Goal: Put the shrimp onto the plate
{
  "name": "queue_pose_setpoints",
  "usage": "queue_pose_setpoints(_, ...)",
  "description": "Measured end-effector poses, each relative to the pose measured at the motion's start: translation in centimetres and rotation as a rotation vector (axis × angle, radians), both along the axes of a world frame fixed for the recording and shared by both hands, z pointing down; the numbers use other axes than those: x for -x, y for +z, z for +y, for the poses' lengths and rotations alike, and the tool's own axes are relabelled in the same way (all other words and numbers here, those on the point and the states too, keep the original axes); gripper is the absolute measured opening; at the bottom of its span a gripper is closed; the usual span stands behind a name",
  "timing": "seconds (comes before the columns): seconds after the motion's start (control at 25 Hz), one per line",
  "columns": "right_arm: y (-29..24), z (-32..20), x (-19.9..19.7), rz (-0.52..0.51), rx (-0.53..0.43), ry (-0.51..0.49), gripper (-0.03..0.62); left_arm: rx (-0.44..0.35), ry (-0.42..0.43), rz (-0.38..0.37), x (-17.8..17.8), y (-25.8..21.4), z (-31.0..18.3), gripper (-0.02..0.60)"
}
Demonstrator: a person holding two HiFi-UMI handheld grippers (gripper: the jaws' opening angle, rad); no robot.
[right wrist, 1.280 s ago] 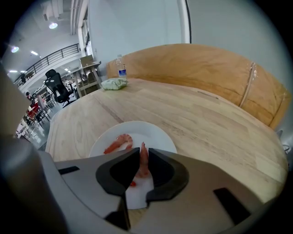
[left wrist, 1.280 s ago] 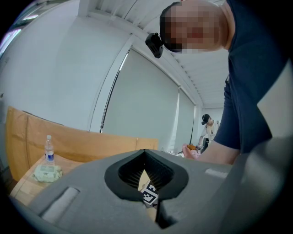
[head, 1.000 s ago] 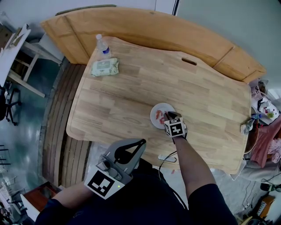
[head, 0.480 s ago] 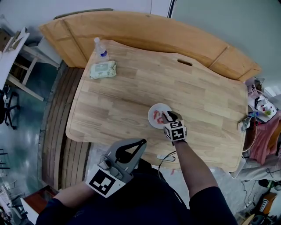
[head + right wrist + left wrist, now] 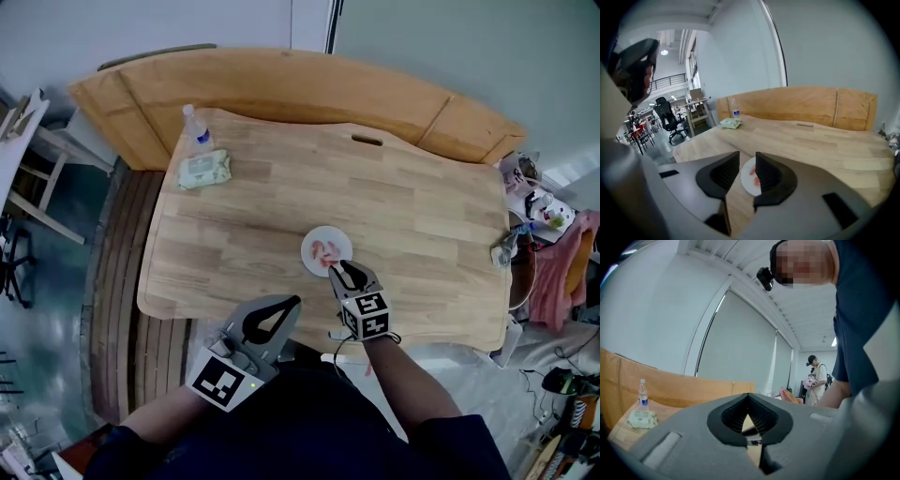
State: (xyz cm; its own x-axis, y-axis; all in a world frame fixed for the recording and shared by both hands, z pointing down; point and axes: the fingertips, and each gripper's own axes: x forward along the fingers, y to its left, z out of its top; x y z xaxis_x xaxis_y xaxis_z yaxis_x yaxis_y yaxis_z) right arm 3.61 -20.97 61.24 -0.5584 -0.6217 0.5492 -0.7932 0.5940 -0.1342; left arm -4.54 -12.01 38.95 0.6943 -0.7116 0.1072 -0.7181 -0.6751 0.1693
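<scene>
Presently, right gripper (image 5: 344, 269): jaws apart, just eased slightly inward, nothing between them; hovers just beside the plate's near rim.
Left gripper (image 5: 292, 304): jaws together, empty, beyond the table's near edge.
Pink shrimp (image 5: 325, 252): lying on small round white plate (image 5: 310, 246).
Plate location: light wooden table (image 5: 422, 216).

You have no legible text, brand or number in view. The label on the bottle (image 5: 192, 125) and the wipes pack (image 5: 202, 169), at the far left corner of the table (image 5: 422, 211), carry print too small to read.
</scene>
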Motion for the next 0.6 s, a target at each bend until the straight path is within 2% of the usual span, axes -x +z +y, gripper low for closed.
queue_pose_setpoints(0.28,-8.6,4.3,2.7,-0.122,-0.086,-0.027,0.087,-0.004,0.014,-0.010,0.3,0.2,0.7,0.005)
queue_pose_setpoints(0.6,-16.0,8.5,2.7,-0.193,-0.169,-0.022,0.066,-0.027,0.071,-0.007,-1.1,-0.2,1.9,0.005)
